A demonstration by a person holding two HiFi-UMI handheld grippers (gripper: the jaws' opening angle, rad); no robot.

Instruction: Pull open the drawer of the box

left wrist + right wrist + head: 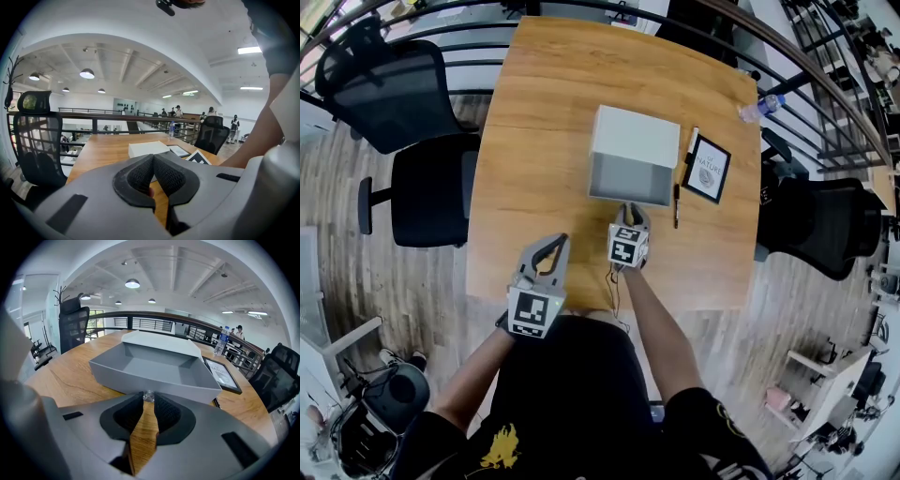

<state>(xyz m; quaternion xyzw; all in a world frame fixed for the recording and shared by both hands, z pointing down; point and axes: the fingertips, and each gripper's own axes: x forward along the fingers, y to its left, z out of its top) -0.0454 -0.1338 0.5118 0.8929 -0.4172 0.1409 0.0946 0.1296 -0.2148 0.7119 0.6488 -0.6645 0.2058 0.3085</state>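
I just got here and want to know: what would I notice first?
The empty grey drawer, standing pulled out of the white box in the middle of the wooden table. The right gripper pinches its small clear knob at the front, and the left gripper hangs shut by the table's near edge.

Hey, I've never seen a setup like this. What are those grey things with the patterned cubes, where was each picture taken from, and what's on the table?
No robot: a person holds a two-jaw gripper in each hand. One picture comes from a camera on the person's head, looking down. The other two come from cameras on the grippers, looking along their jaws. On the wooden table stands a white box with its grey drawer pulled open. A framed picture, a pen and a water bottle lie there too. The right gripper pinches the drawer's small clear knob. The left gripper is shut and empty.
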